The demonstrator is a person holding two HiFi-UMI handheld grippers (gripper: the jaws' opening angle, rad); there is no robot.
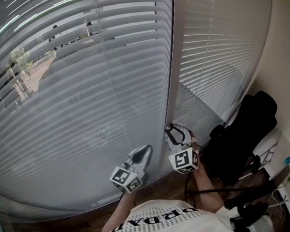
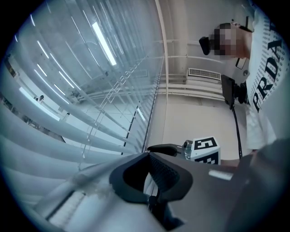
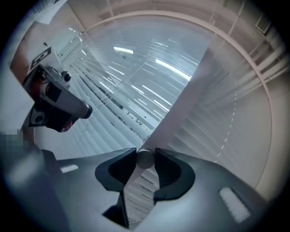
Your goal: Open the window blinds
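Observation:
Grey slatted blinds (image 1: 87,101) cover the left window, and a second panel (image 1: 219,53) covers the right one. A pale upright frame (image 1: 174,64) stands between them. The top left slats are tilted enough to show the street outside. My right gripper (image 1: 173,132) is at the foot of that frame. In the right gripper view its pads (image 3: 165,170) press from both sides on the round end of the tilt wand (image 3: 145,159). My left gripper (image 1: 146,150) hangs just left of it, close to the lower slats, its jaws (image 2: 147,154) together and empty.
A black chair or bag (image 1: 245,133) with cables stands close at the right, by the wall. White items (image 1: 274,151) lie beyond it. A wooden sill (image 1: 161,184) runs under the blinds. The person's printed shirt (image 1: 158,222) fills the bottom edge.

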